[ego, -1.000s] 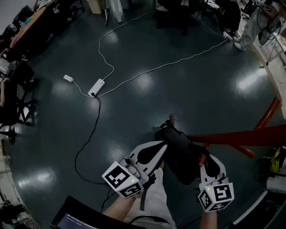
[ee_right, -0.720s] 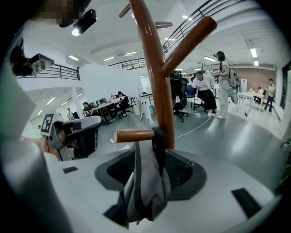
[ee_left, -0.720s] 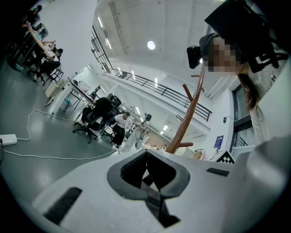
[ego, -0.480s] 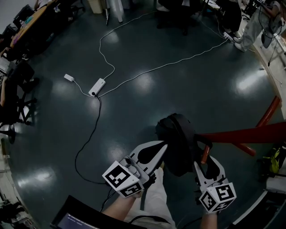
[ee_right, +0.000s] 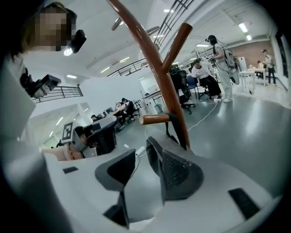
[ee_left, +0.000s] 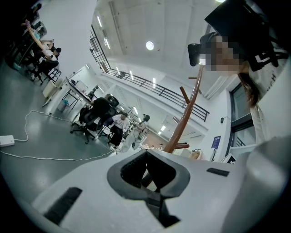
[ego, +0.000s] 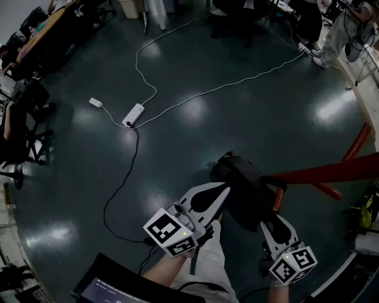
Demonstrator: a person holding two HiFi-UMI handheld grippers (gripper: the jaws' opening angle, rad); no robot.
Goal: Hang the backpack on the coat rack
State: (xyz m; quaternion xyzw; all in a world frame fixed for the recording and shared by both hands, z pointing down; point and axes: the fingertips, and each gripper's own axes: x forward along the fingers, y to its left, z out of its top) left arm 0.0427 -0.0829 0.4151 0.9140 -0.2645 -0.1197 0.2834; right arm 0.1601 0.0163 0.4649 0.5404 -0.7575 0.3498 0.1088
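A white power strip [ego: 134,114] lies on the glossy dark floor [ego: 254,124], left of centre. A white cable [ego: 225,86] runs from it to the far right, and a black cable [ego: 122,183] curves nearer. A small white adapter [ego: 95,102] sits just to its left. Black chairs [ego: 22,129] stand at the left edge. A dark screen [ego: 112,289] is nearest.

Backpack [ego: 241,188] on coat rack [ego: 323,171], at the rack's left end in head view; rack runs from there to the right edge. Both above floor [ego: 249,112]. Power strip [ego: 134,115] on floor, left of and beyond backpack. Small plug box [ego: 95,102] just left of strip. Dark cable [ego: 118,189] leads from strip toward the near side. Office chairs [ego: 234,15] at far edge, well apart from rack.
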